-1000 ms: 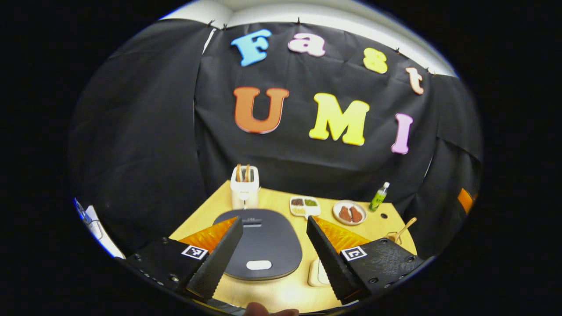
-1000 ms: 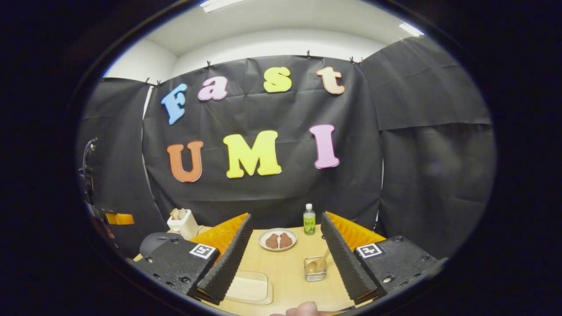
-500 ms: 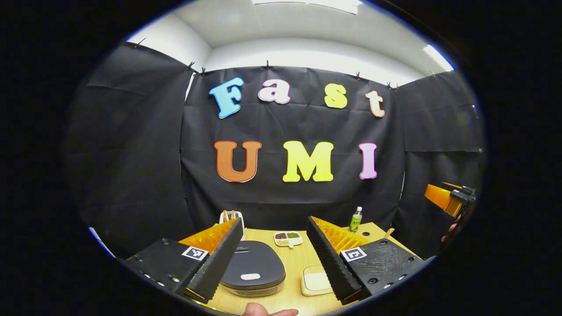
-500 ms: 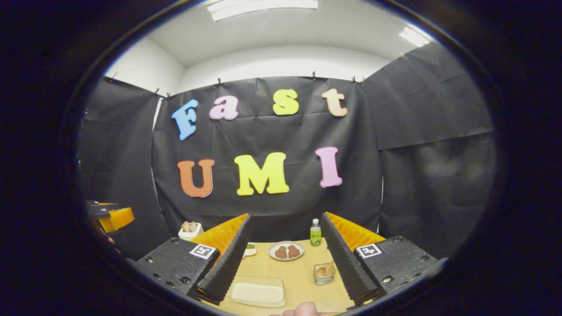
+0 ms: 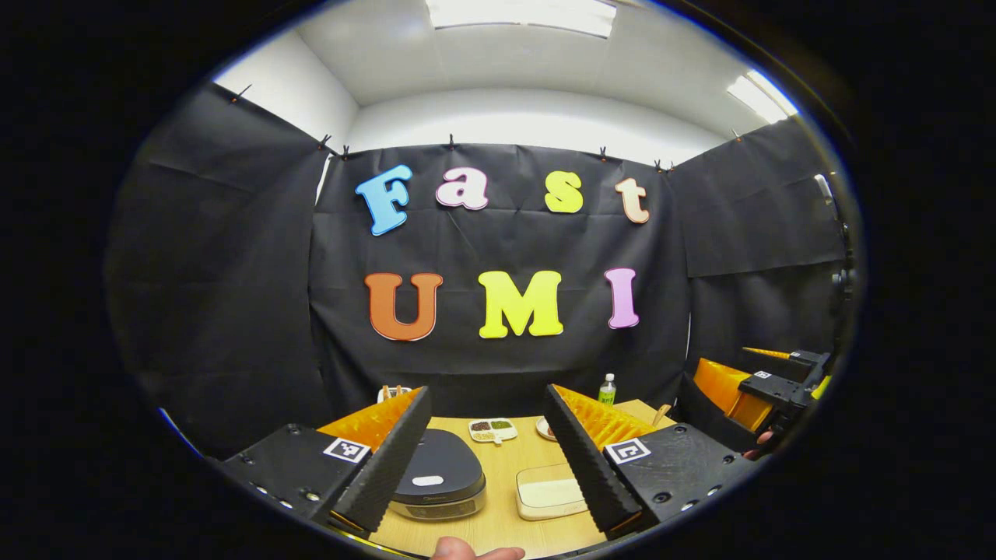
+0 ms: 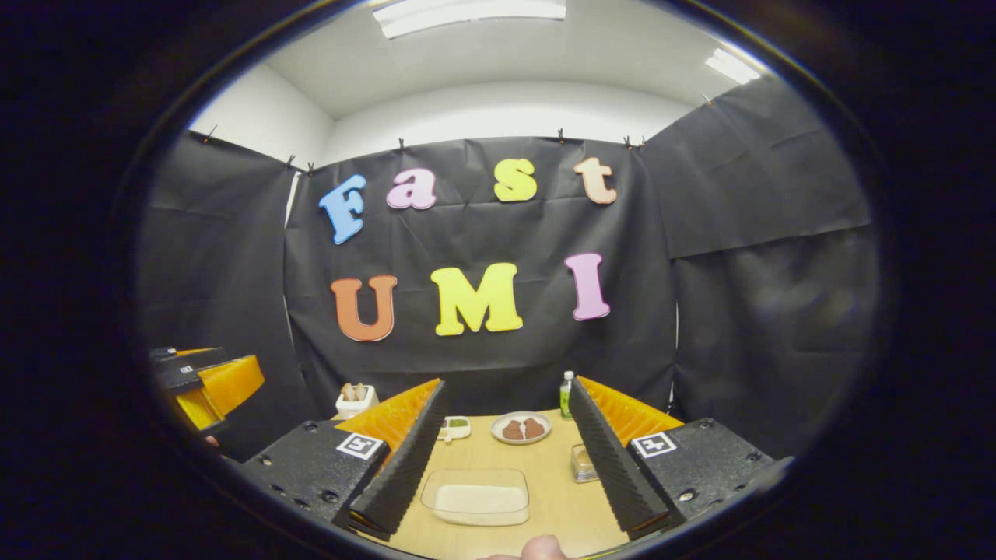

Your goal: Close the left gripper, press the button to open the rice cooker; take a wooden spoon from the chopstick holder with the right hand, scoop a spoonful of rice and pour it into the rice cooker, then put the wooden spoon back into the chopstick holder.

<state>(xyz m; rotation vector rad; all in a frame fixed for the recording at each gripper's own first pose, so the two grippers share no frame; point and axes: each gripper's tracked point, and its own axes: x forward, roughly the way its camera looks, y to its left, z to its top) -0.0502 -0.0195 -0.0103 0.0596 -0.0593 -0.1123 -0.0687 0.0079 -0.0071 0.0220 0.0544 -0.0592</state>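
Note:
The dark rice cooker (image 5: 437, 476) sits on the wooden table (image 5: 506, 459) with its lid down, partly behind my left finger. My left gripper (image 5: 486, 400) is open and empty, held above the table's near side, well short of the cooker. A clear tray of white rice (image 6: 476, 496) lies between the fingers of my right gripper (image 6: 506, 393), which is open and empty too. The chopstick holder (image 6: 581, 463) peeks out beside my right finger; the wooden spoon's handle (image 5: 661, 413) sticks up from it. The other gripper (image 5: 766, 385) shows at the far right.
At the table's back stand a white toaster-like box (image 6: 356, 399), a divided dish of small foods (image 5: 492, 429), a plate with two brown pieces (image 6: 523, 428) and a green bottle (image 6: 568, 384). A fingertip (image 5: 475, 551) shows at the bottom edge. Black cloth walls close in the table.
Both grippers have drawn back and tilted up: the cooker, rice tray and dishes look smaller and lower, and more ceiling shows. Each gripper now sees the other at its side. Both stayed open.

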